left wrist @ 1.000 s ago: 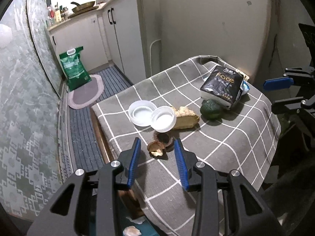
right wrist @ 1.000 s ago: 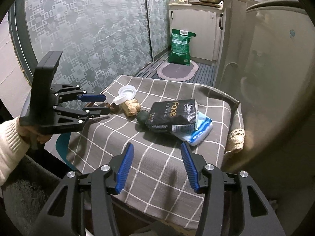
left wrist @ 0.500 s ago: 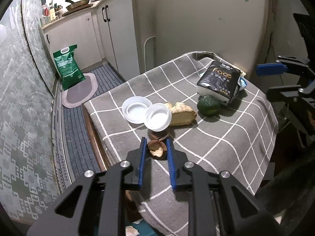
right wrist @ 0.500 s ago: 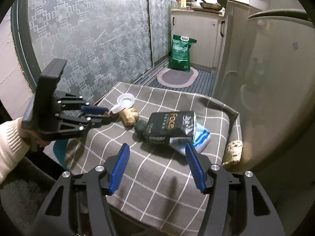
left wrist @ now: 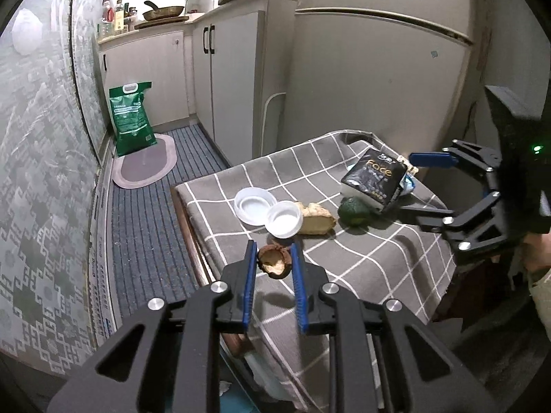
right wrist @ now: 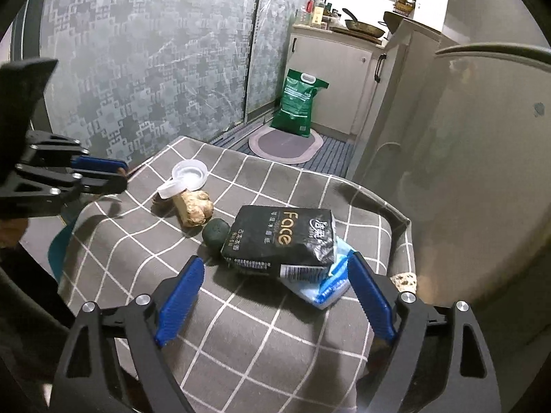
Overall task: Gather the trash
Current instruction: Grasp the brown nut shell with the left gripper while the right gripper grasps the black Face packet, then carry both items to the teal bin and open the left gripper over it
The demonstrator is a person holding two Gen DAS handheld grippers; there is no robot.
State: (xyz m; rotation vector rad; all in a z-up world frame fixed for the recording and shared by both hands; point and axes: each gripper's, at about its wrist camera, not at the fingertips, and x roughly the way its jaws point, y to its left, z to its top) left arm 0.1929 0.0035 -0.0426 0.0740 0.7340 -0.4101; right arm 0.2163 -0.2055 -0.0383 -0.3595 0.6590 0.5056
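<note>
Brown broken nutshell pinched by left gripper | right gripper opening, empty

The black tissue pack reads "Face".

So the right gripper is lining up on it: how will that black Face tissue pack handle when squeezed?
The black tissue pack looks soft and crinkled, so it will likely squash and feel light. It leans on the blue packet, so it may slide.

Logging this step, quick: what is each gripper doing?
Left gripper: shut on the brown shell piece.
Right gripper: jaws opening, holding nothing.
</note>
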